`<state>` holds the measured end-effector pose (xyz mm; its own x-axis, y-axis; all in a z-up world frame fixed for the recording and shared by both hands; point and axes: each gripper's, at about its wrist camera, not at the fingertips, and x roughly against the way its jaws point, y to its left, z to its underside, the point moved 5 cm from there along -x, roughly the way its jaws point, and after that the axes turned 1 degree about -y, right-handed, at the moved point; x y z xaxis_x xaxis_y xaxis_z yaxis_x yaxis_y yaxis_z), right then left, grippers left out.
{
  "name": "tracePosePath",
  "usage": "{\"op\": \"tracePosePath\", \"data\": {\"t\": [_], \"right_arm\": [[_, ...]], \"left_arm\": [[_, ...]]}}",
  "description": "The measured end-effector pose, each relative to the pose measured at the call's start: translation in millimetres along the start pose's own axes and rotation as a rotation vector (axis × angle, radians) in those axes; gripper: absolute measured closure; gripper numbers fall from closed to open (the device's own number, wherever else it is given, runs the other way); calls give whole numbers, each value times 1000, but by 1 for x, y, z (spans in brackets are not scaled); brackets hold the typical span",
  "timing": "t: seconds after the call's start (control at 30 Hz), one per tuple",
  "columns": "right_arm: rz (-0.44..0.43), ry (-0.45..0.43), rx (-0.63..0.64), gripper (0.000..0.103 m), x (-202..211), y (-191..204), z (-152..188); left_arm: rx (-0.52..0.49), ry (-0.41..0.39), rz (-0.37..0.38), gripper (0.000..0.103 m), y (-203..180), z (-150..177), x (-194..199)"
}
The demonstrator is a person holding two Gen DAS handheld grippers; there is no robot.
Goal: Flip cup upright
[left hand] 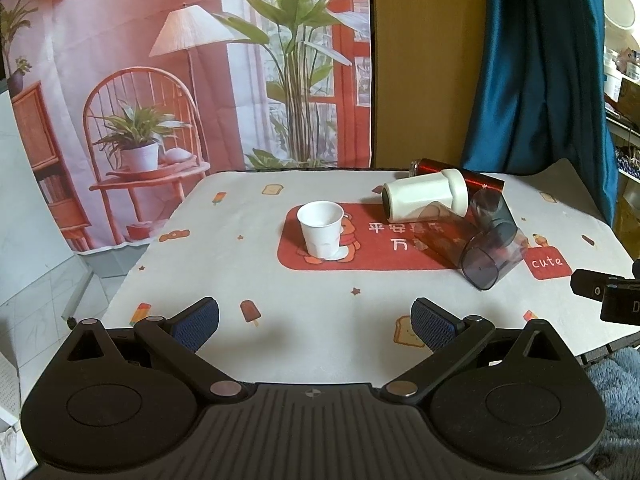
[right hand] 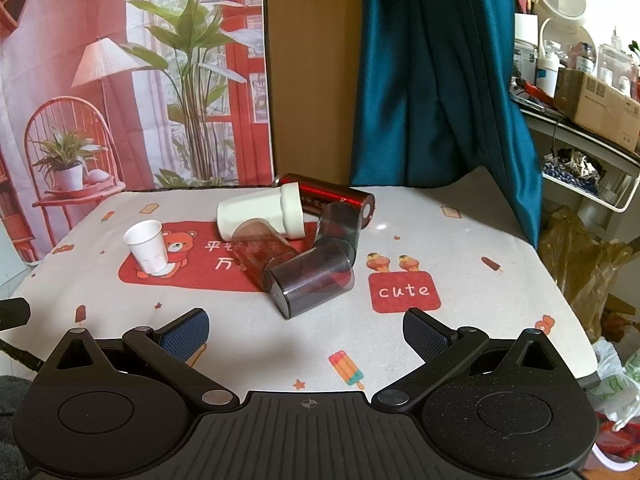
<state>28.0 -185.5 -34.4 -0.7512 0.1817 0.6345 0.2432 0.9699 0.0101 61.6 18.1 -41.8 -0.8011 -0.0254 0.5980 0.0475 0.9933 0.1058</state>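
A small white paper cup (left hand: pixel 321 229) stands upright on the red mat (left hand: pixel 368 256); it also shows in the right wrist view (right hand: pixel 147 246). To its right several cups lie on their sides in a pile: a white cup (left hand: pixel 424 196) (right hand: pixel 260 216), a dark red cylinder (left hand: pixel 460 176) (right hand: pixel 332 198), and smoky transparent cups (left hand: pixel 490 258) (right hand: pixel 310 280). My left gripper (left hand: pixel 316 322) is open and empty, near the table's front edge. My right gripper (right hand: pixel 306 330) is open and empty, just in front of the nearest transparent cup.
The table carries a white patterned cloth (right hand: pixel 460 248). A printed backdrop (left hand: pixel 160 80) and a teal curtain (right hand: pixel 432 80) hang behind it. Shelves with boxes and bottles (right hand: pixel 580 92) and bags (right hand: pixel 588 260) stand to the right. The right gripper's side shows at the left view's edge (left hand: pixel 612 296).
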Motion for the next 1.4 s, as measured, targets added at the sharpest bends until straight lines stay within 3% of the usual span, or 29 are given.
{"op": "tracePosePath", "data": {"t": [1.4], "right_arm": [[-1,3,-5,0,-1,-4,3]], "left_arm": [[-1,-1,-1,0,-2,1,1]]}}
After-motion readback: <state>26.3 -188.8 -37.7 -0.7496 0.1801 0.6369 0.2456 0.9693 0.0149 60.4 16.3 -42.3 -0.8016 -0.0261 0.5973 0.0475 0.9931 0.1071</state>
